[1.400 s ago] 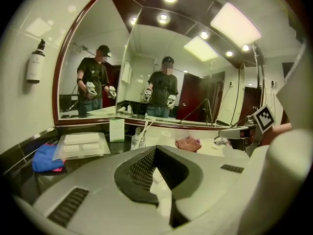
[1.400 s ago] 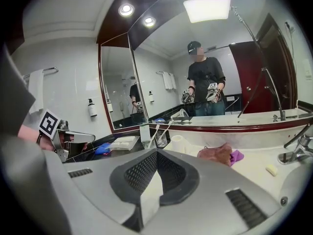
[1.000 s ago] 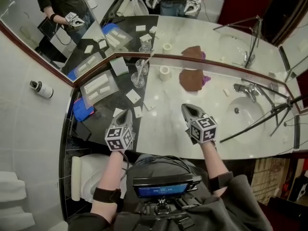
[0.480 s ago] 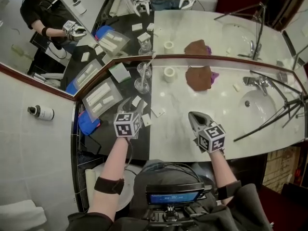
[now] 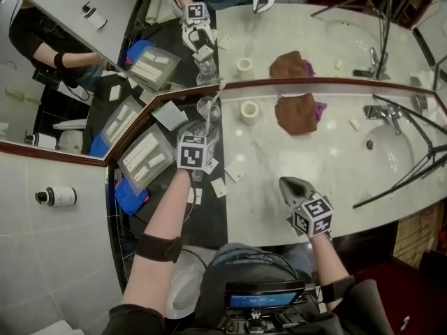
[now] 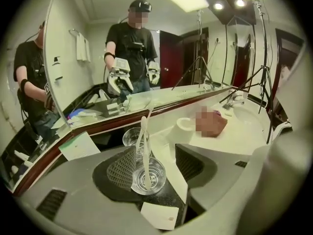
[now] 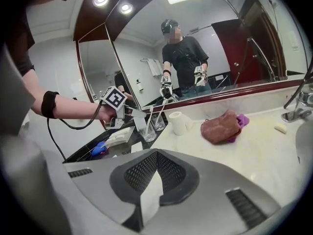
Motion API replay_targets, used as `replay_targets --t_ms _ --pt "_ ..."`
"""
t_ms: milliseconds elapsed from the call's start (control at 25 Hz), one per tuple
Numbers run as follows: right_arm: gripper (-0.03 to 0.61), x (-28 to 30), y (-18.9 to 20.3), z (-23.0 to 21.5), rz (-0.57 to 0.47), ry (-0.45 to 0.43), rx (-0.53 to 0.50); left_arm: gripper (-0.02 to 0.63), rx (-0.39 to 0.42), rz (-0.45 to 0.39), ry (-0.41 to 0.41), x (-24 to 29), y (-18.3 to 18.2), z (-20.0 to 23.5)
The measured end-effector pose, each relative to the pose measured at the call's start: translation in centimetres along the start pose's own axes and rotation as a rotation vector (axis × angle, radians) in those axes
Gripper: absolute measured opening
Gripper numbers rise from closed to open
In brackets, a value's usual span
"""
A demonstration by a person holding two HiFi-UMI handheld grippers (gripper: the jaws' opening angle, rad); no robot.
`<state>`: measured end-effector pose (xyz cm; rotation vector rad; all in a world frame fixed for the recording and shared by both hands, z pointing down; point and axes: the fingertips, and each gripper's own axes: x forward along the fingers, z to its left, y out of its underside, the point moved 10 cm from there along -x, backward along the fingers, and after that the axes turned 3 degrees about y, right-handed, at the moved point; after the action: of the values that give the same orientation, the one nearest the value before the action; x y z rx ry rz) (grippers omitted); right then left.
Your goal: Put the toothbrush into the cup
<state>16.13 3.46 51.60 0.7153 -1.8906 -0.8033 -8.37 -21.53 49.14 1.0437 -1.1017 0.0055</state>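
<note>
Toothbrush (image 6: 145,148) stands nearly upright in the glass cup (image 6: 149,179). Left gripper (image 6: 156,155) jaws have just been opening and sit either side of the cup without touching it. Right gripper (image 7: 156,155) jaws are closed on nothing.

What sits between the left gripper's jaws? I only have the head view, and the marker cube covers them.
Observer: In the left gripper view, the left gripper has its jaws wide apart. They have just been opening, and a clear glass cup stands between them. Neither pad visibly presses on it.
Reviewer: Is anything in that cup?
Observer: A white toothbrush stands in it, with its top above the rim.
Reviewer: And the right gripper's jaws?
Observer: In its own view, the right gripper has its jaws together with nothing between them, over the pale counter.
</note>
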Motion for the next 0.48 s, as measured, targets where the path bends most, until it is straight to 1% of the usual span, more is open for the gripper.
replay_targets --t_ms 160,400,480 --pt "0.006 0.5 0.2 -0.7 0.004 0.014 0.021 0.256 0.009 0.031 -0.013 2.2 -0.6 1.2" --pt "0.006 0.8 0.5 -1.6 0.016 0.025 0.038 0.253 -0.012 0.072 -0.009 4.2 -0.9 2.0" --pt "0.006 0.9 0.4 -1.7 0.02 0.022 0.044 0.242 -0.019 0.083 -0.001 4.7 -1.1 2.1"
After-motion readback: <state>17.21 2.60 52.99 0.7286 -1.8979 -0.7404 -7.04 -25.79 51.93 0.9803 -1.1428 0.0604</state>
